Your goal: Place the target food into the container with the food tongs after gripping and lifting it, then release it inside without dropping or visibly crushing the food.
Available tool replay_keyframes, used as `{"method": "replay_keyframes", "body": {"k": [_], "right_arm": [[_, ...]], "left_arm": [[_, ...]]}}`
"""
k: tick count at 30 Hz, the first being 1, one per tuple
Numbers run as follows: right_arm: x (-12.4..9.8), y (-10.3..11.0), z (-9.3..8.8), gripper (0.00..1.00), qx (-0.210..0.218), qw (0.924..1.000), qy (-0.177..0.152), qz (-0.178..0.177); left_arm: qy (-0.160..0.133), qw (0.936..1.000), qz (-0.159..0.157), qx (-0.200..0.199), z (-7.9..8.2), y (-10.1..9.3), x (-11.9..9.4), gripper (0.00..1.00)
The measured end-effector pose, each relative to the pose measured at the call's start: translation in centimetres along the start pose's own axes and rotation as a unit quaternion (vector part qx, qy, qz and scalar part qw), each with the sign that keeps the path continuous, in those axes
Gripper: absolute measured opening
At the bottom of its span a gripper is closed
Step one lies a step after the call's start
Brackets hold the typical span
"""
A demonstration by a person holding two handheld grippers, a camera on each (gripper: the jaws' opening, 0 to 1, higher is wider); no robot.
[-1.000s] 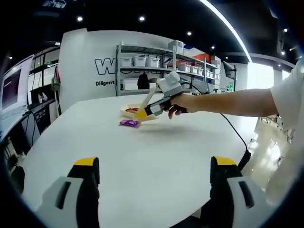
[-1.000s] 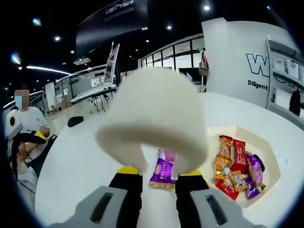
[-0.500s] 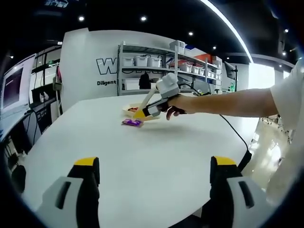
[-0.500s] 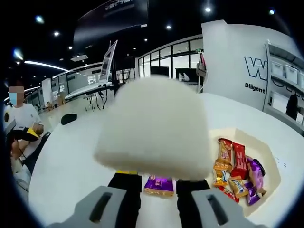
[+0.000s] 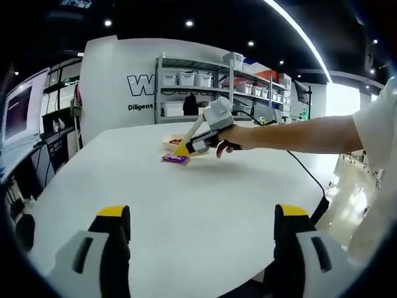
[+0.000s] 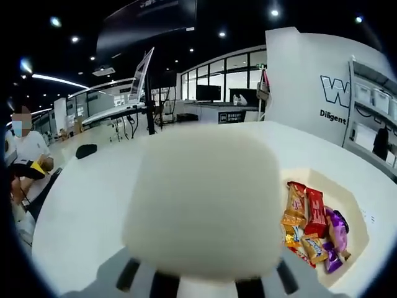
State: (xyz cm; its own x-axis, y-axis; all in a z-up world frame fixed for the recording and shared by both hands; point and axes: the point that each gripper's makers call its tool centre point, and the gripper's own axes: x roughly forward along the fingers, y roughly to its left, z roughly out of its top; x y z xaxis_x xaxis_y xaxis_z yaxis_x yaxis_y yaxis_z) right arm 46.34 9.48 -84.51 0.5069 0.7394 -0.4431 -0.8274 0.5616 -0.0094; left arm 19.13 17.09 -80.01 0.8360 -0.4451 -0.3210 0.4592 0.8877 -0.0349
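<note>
— One purple snack (image 5: 175, 159) lies on the tabletop (image 5: 186, 205), at nine o'clock of the container (image 6: 322, 186). Right gripper (image 5: 183, 149)?

— Tongs (image 6: 205, 211) block its fingers, so I cannot tell. Left gripper (image 5: 201, 245) fingers (image 5: 113, 233) spread wide, grasping nothing.

1. A white table (image 5: 205, 205) is carrying everything.
2. A purple packet (image 5: 175, 159) is lying on the table, right under the tongs' (image 5: 192, 131) tip.
3. A cream tray (image 6: 355, 211) is sitting on the table just beyond the tongs, holding wrapped snacks (image 6: 311, 223).
</note>
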Motion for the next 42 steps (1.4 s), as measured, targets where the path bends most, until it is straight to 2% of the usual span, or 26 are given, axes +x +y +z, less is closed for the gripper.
{"method": "replay_keyframes", "body": {"k": [6,16,19,28,37,42], "right_arm": [[0.0,-0.2,0.0,0.19,-0.002,1.0000,-0.001,-0.001],[0.5,0.0,-0.4,0.20,0.005,0.9997,0.022,-0.001],[0.8,0.1,-0.7,0.20,-0.023,0.9990,0.037,-0.007],[1.0,0.1,-0.9,0.15,-0.046,0.9978,0.047,-0.004],[0.6,0.2,-0.9,0.12,-0.010,0.9986,0.052,0.000],[0.0,0.3,-0.8,0.12,-0.014,0.9984,0.055,0.001]], "left_arm": [[0.000,1.0000,0.001,-0.001,0.0,0.2,-0.1,0.95],[0.002,1.0000,0.001,-0.003,-0.3,0.3,-0.2,0.94],[0.001,1.0000,0.004,-0.004,-0.3,0.6,-0.3,0.94],[0.000,1.0000,0.006,-0.008,-0.5,0.9,-0.6,0.94],[-0.002,1.0000,0.004,-0.009,-0.5,0.8,-0.6,0.94],[-0.003,0.9999,0.006,-0.009,-0.5,0.9,-0.8,0.93]]}}
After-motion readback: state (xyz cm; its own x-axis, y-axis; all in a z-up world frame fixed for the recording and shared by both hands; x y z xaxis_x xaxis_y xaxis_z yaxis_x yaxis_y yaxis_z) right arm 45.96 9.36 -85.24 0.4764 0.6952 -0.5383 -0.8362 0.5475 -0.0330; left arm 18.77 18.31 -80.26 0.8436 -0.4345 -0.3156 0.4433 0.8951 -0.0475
